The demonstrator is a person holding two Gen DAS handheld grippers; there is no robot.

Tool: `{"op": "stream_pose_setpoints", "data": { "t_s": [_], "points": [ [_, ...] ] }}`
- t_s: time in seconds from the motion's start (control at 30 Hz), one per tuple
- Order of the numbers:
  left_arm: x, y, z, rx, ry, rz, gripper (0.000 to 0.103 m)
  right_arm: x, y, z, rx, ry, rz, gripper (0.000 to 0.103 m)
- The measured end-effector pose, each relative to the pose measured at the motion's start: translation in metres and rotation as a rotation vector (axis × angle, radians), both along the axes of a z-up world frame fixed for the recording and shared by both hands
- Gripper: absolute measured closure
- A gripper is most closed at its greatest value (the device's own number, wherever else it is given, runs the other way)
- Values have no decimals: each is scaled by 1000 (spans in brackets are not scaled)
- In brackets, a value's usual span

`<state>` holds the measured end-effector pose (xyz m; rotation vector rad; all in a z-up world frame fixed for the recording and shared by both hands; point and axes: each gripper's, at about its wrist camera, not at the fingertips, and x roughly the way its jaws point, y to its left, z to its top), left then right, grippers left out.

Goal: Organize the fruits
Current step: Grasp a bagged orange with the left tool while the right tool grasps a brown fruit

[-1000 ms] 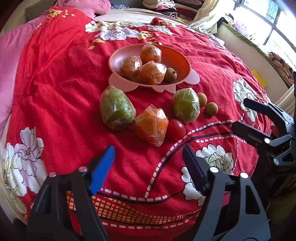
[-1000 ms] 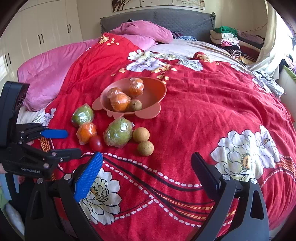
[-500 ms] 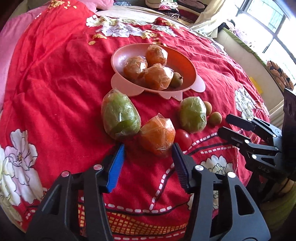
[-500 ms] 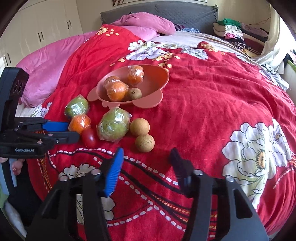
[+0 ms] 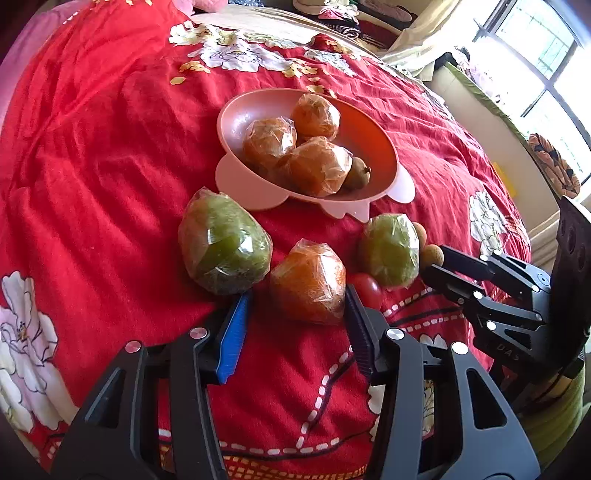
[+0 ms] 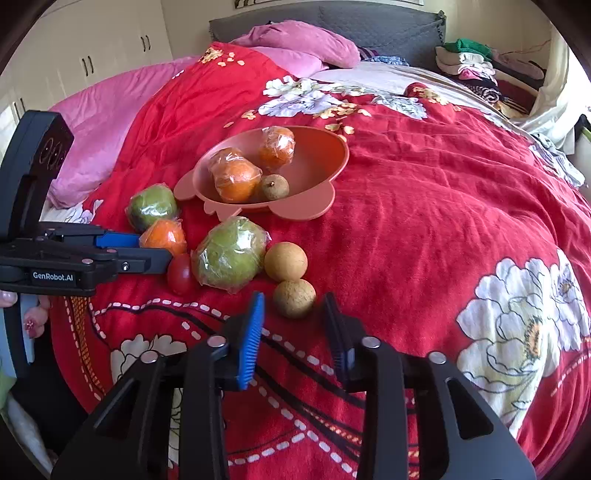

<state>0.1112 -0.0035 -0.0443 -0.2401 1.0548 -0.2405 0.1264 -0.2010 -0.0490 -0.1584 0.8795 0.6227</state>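
Note:
A pink bowl (image 5: 236, 122) on the red bedspread holds three wrapped oranges and a small brown fruit (image 5: 357, 174). In front of it lie two wrapped green fruits (image 5: 225, 247) (image 5: 389, 251), a wrapped orange (image 5: 306, 280), a cherry tomato (image 5: 367, 290) and two round brown fruits (image 6: 285, 261) (image 6: 294, 297). My left gripper (image 5: 297, 295) is closing, its tips on either side of the wrapped orange's near end, the blue pad still apart from it. My right gripper (image 6: 293, 297) is closing too, with the nearer brown fruit just between its tips and gaps on both sides.
The bedspread (image 6: 424, 206) slopes off at its near edge. Pink pillows (image 6: 303, 44) and a grey headboard (image 6: 369, 26) are at the back, folded clothes (image 6: 465, 62) at the right. A window (image 5: 546, 55) lies beyond the bed. A person's fingers (image 6: 35, 317) hold the left gripper.
Both grippers have moved in towards the fruit and their jaws have narrowed a lot. The left now flanks the wrapped orange, the right the nearer brown fruit. No fruit has moved.

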Motion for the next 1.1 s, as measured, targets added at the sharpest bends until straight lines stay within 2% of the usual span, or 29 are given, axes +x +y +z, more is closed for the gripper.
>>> {"op": "stream_pose_setpoints", "data": {
  "t_s": [0.3,0.8,0.93,1.1],
  "points": [
    [8,9,-1,-60,10,8,66,7,4,-5,7,3,9,80],
    [27,-6,-2,25,-3,-6,70,12,4,-6,34,14,2,80],
    [30,-7,0,29,-4,-7,70,10,2,-2,45,16,2,80],
    [24,-4,10,-4,-19,-14,70,7,-3,5,68,16,-1,80]
  ]
}}
